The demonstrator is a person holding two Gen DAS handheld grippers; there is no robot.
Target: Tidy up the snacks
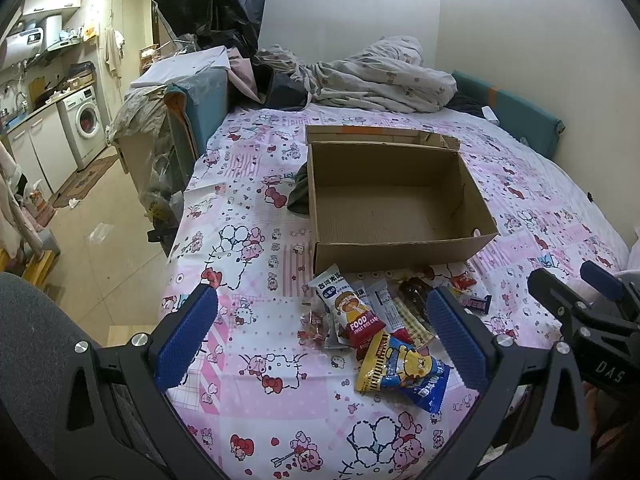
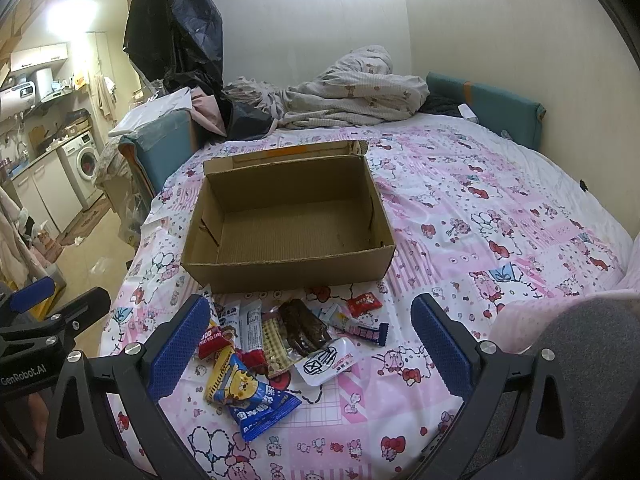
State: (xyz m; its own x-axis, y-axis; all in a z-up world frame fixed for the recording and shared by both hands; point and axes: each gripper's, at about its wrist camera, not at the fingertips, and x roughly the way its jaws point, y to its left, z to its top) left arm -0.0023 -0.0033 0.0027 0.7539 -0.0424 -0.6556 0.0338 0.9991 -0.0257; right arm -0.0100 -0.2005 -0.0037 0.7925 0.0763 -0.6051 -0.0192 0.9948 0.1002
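An open, empty cardboard box [image 1: 384,204] sits on the pink cartoon-print bedsheet; it also shows in the right wrist view [image 2: 288,220]. A pile of snack packets lies just in front of it: a blue and yellow bag [image 1: 404,372] [image 2: 248,396], a rice cake packet [image 1: 352,308], a dark brown bar [image 2: 304,328], a white sachet [image 2: 324,364] and a small red packet [image 2: 362,302]. My left gripper [image 1: 324,320] is open above the sheet, near the pile's left side. My right gripper [image 2: 310,336] is open, hovering over the pile. Both are empty.
A crumpled quilt [image 1: 380,76] and dark clothes lie at the bed's far end by the wall. A teal headboard pad [image 1: 508,108] runs along the right wall. Left of the bed are a bagged box [image 1: 152,140], the floor and a washing machine [image 1: 86,120].
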